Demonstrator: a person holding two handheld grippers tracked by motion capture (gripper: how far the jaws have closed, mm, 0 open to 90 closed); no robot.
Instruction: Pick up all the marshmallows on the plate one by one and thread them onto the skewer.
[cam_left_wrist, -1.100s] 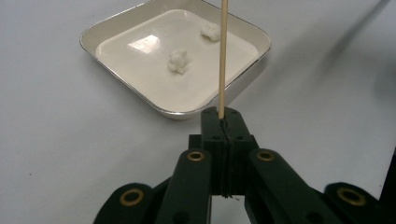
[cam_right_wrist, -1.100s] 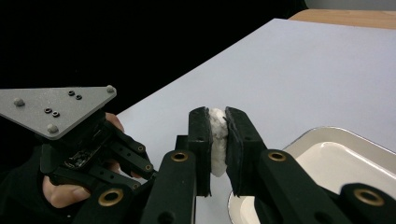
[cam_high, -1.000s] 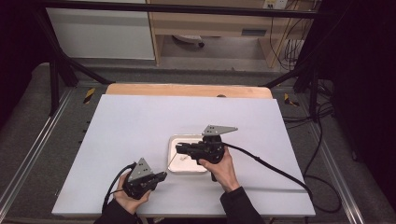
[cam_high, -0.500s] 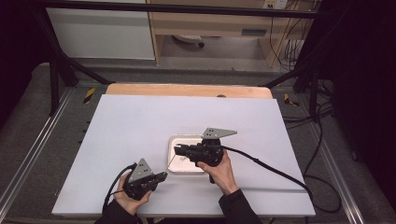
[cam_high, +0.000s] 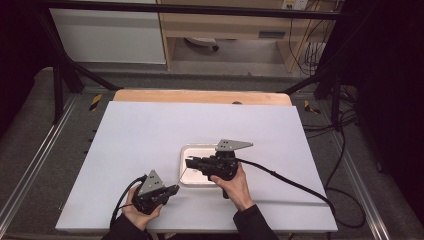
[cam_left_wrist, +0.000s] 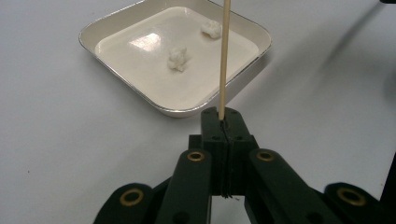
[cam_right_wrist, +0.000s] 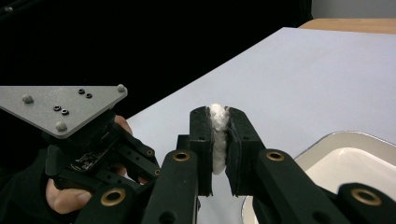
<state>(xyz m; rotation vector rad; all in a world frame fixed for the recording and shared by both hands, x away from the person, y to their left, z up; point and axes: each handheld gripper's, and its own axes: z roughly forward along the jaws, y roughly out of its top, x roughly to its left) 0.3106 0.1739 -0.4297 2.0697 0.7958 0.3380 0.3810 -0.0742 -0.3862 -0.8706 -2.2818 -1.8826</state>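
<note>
Pinching a small white puff (cam_right_wrist: 218, 135), the right gripper (cam_right_wrist: 218, 112) has its jaws closed on it so that the soft lump bulges up between the pads; it looks like a marshmallow or a cotton-like tuft, though which cannot be told. It appears very light and squashy, likely to deform or tear if squeezed harder, so a gentle hold across its middle seems right. The left gripper (cam_left_wrist: 222, 116) is clamped shut on the lower end of a thin wooden skewer (cam_left_wrist: 225, 56), which stands straight out from the jaws and passes over the white tray (cam_left_wrist: 107, 25). The stick looks stiff but slender, liable to snap or swing if pushed sideways, so any load probably needs to run along its length. Two more puffs (cam_left_wrist: 178, 59) lie apart on the tray floor. In the high view the right gripper (cam_high: 192, 162) hovers over the tray (cam_high: 187, 150), the left gripper (cam_high: 172, 190) just beside its near corner. White table (cam_high: 150, 135) lies bare all round, leaving free room; the low tray rim is the one edge to mind.
</note>
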